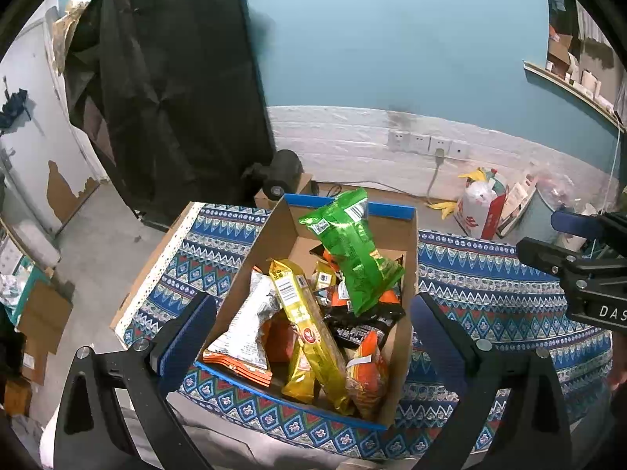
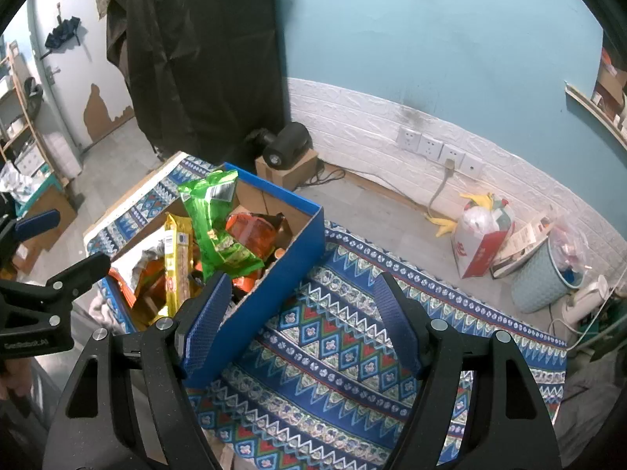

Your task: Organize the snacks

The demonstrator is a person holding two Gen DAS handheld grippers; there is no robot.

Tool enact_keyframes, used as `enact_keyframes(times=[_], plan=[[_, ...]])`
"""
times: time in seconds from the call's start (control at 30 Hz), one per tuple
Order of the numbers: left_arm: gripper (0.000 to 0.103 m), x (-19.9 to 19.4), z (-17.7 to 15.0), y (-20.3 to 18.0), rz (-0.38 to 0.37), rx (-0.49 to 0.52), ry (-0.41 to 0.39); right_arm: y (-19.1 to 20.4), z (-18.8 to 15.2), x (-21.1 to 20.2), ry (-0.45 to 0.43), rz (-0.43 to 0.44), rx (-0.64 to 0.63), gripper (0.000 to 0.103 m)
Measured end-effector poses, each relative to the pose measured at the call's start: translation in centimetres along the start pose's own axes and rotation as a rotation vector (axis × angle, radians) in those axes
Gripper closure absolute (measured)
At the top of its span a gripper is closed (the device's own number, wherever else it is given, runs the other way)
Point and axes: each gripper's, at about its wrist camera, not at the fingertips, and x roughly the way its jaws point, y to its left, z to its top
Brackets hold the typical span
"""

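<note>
I had both tools hovering over the table, each with jaws spread and nothing between the pads: the left gripper [image 1: 313, 325] hung right above the cardboard box [image 1: 407, 258], the right gripper [image 2: 301, 317] just beside the box's blue outer wall, over the patterned cloth [image 2: 345, 337]. The snacks sat heaped inside the box. The green bag [image 1: 348, 250] lay on top of the pile, leaning toward the box's far wall; the long yellow packet [image 1: 309, 321] slanted across the middle. I judged the green bag light, puffy and crinkly, its foil slippery and its contents likely crushable, so I would have pinched its flat crimped top seam rather than its belly.
</note>
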Motion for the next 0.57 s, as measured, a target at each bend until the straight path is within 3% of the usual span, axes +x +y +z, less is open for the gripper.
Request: enact_keyframes(times=[0.57], plan=[[0.003,-0.13,-0.23,-0.26,-0.017,-0.005,0.006,0.12,0.02,0.05,0.001,-0.002,0.002,0.029]])
